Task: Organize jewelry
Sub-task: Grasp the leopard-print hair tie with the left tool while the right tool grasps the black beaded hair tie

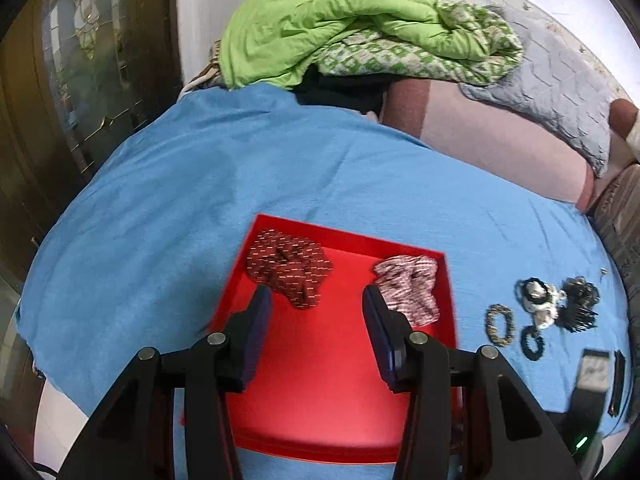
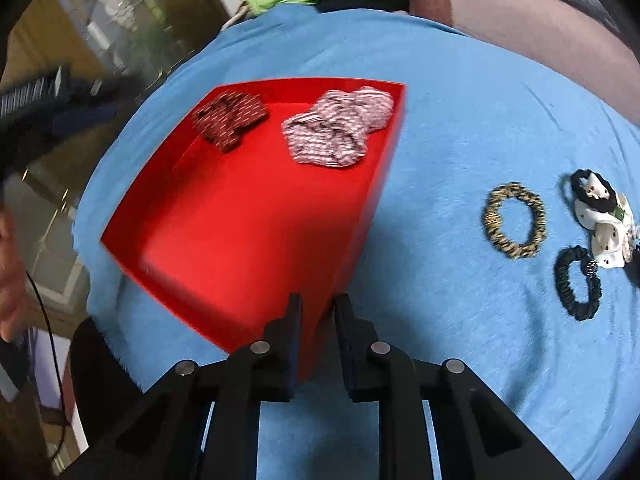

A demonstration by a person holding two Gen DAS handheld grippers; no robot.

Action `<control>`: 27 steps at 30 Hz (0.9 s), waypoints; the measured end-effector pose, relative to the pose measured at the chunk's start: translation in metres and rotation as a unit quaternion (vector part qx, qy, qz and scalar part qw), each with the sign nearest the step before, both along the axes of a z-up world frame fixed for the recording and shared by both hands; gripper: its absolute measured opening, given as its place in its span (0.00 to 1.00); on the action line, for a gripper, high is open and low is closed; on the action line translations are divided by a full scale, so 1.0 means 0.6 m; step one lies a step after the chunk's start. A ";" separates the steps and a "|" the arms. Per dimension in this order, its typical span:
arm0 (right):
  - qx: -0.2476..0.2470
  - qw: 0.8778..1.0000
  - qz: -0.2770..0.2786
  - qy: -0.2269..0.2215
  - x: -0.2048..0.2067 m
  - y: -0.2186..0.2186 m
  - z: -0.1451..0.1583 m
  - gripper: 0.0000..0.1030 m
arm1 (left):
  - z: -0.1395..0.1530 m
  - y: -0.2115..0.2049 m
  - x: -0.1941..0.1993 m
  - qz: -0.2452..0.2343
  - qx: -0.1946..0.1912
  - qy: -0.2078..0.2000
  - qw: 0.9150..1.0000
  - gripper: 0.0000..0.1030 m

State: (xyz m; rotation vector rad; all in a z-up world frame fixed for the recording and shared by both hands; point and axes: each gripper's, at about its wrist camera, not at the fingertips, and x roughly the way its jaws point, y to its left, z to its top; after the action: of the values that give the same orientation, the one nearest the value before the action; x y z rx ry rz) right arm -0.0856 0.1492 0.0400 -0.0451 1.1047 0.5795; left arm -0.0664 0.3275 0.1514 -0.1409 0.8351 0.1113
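Note:
A red tray [image 1: 320, 392] [image 2: 240, 248] lies on a blue cloth [image 1: 180, 208]. It holds a dark red patterned scrunchie [image 1: 290, 266] [image 2: 228, 118] and a pink striped scrunchie [image 1: 408, 286] [image 2: 336, 130] at its far end. My left gripper [image 1: 316, 300] is open and empty above the tray. My right gripper [image 2: 317, 304] is nearly closed and empty, over the tray's near right corner. Right of the tray lie a leopard-print hair tie [image 1: 500, 324] [image 2: 514, 220], a black hair tie [image 1: 532, 343] [image 2: 578, 282], and a white and black scrunchie [image 1: 538, 300] [image 2: 602, 220].
A black clip-like pile [image 1: 578, 306] lies at the far right of the cloth. A green quilt [image 1: 352, 24] and grey pillow [image 1: 560, 92] are heaped behind. A dark wooden door [image 1: 80, 80] stands on the left. The right gripper shows in the left wrist view [image 1: 596, 376].

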 end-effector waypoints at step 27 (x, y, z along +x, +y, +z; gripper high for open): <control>0.054 0.981 -0.181 -0.032 0.059 -0.347 -0.009 0.49 | -0.187 -0.361 0.160 -0.173 0.028 0.108 0.979 0.45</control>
State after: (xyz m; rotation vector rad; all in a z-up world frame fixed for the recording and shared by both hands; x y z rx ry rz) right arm -0.0501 -0.0593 0.0348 0.2264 0.9866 0.3077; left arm 0.0296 0.1112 0.0394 0.0715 1.0611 -0.1804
